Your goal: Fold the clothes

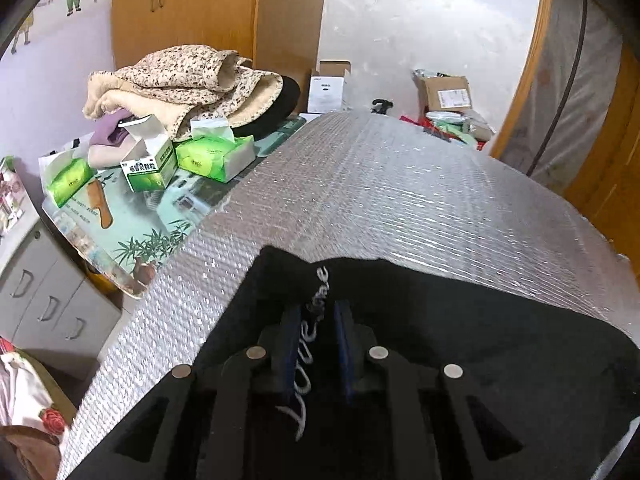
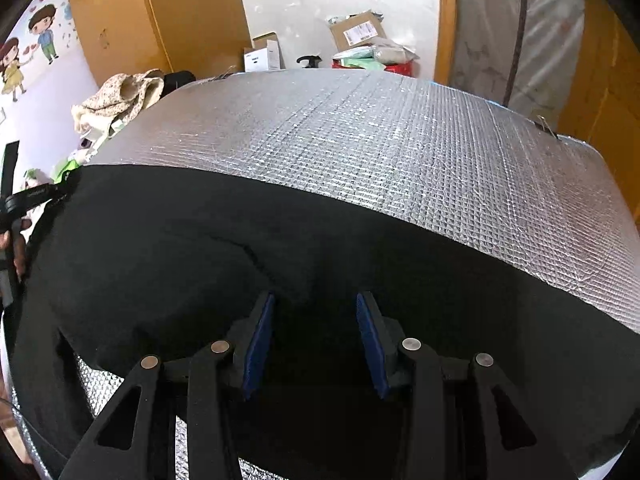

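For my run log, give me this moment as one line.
task: fold clothes | left tongs: shut on black garment | right tongs: open over it | surface: silver mat

On your far left sit a floral blanket, two green tissue packs, a medicine box and a wooden comb; cardboard boxes stand far back.

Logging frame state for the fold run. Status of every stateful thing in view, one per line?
left gripper: shut on the black garment, pinching a fold with white lettering
right gripper: open, over the garment
black garment: spread on the silver mat, not yet folded
silver mat: flat, clipped at far right corner
tissue pack: opened, tissue sticking out
medicine box: flap open
wardrobe doors: closed
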`<state>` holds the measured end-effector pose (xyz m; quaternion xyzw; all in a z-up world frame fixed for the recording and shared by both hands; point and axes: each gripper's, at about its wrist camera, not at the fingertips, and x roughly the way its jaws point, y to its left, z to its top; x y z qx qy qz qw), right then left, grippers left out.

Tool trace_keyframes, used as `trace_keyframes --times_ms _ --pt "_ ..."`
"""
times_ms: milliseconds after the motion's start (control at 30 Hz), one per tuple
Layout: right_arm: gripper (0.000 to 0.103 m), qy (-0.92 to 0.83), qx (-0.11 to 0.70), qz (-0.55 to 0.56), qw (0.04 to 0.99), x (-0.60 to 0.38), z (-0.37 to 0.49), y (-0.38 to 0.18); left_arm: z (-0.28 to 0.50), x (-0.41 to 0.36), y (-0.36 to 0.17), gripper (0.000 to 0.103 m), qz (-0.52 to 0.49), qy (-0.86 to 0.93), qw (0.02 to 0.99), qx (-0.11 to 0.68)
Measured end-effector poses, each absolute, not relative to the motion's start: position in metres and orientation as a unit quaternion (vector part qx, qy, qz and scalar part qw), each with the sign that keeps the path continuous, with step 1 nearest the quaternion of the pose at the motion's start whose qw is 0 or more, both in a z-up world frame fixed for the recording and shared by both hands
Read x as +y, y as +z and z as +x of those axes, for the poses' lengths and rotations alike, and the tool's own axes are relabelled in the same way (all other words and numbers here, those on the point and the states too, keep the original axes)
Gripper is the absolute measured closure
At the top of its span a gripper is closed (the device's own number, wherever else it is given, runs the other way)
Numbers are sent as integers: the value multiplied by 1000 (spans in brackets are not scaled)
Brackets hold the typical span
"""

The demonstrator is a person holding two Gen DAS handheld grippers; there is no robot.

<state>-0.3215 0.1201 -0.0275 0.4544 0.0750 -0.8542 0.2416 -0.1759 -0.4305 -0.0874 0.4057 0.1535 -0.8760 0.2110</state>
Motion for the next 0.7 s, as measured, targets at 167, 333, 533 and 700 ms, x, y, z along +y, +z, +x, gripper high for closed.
trace_keyframes --times_ms 167,333,533,700 --pt "59 -858 54 451 237 131 -320 -20 -159 -421 -66 85 377 -888 212 156" --pt "59 -870 52 441 214 153 -322 -15 -118 -366 -32 85 337 -919 151 140" --pt "59 -873 43 448 189 177 -339 -20 -96 -285 -37 85 353 -926 60 123" --pt "59 -887 26 440 140 207 -328 -2 -92 -228 -42 85 358 -928 18 102"
